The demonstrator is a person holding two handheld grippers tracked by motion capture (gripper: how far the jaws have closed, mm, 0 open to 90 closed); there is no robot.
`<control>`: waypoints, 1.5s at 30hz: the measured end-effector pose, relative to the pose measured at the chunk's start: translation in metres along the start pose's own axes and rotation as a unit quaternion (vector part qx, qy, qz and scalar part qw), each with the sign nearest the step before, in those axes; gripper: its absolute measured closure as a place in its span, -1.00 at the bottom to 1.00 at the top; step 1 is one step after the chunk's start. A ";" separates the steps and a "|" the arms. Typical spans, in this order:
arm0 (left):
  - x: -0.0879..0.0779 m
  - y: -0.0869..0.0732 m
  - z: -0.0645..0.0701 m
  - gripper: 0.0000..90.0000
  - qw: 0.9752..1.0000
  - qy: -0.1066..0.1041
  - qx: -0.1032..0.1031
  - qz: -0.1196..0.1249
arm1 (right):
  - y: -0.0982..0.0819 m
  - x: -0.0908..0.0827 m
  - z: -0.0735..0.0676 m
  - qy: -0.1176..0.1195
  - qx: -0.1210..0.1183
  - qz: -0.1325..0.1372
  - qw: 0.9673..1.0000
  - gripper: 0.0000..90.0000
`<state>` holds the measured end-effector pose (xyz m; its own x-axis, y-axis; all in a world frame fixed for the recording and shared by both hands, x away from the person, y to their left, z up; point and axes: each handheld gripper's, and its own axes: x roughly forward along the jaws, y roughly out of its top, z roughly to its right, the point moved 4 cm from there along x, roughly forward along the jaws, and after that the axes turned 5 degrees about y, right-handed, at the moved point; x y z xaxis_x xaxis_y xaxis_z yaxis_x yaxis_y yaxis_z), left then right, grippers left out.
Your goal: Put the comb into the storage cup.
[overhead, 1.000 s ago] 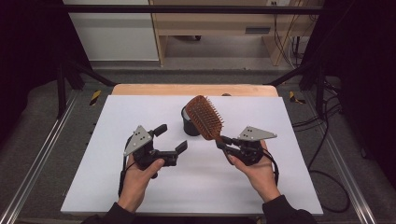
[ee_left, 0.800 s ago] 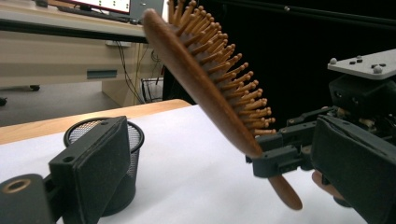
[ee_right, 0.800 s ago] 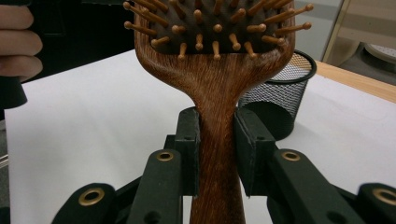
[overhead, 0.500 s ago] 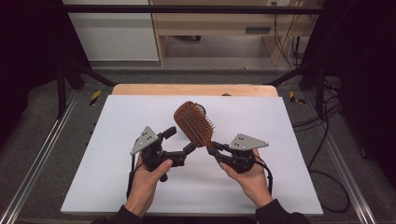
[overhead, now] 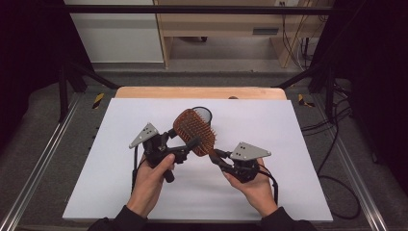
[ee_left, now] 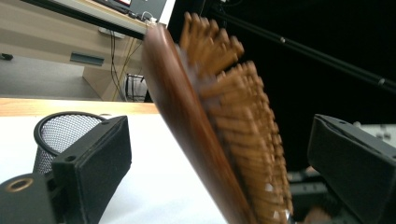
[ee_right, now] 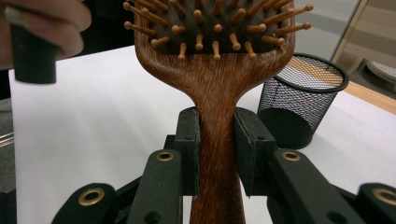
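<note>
A wooden paddle hairbrush [overhead: 195, 131] with wooden pins is held up over the white table top [overhead: 288, 144]. My right gripper [overhead: 215, 156] is shut on its handle [ee_right: 218, 140], both pads pressing the sides of the wood, head pointing away. My left gripper [overhead: 184, 139] stands open around the brush head [ee_left: 201, 121]. Its jaws have just been closing a little, and gaps still show between each pad and the head. The brush back faces the left pad [ee_left: 95, 161], and the pins face the right pad [ee_left: 355, 163].
A black mesh cup [overhead: 202, 114] stands upright on the table just behind the brush, also seen as the mesh cup [ee_right: 303, 102]. A wooden strip [overhead: 197, 92] runs along the table's far edge. Metal rails flank both sides.
The right hand has carried the brush leftward and slightly down, and the brush head has come in between the left gripper's jaws. The left hand has barely shifted.
</note>
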<state>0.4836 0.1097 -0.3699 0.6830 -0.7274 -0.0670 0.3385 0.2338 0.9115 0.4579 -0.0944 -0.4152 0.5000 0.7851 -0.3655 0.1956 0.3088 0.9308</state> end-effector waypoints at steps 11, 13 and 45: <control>0.001 0.014 -0.003 -0.47 1.000 0.008 -0.010 0.005 | -0.002 0.005 -0.005 -0.008 -0.018 -0.007 1.000 0.62; 0.002 0.015 -0.003 -0.42 1.000 0.010 -0.010 0.002 | -0.001 0.005 -0.006 -0.012 -0.021 -0.006 1.000 0.62; 0.017 0.015 0.004 0.13 0.998 -0.003 -0.051 -0.023 | -0.011 0.013 -0.005 -0.007 0.011 -0.012 1.000 0.62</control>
<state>0.4975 0.0982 -0.3560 0.6618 -0.7422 -0.1056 0.4336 0.2641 0.8615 0.4585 -0.0850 -0.4301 0.5071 0.7696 -0.3880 0.2268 0.3151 0.9216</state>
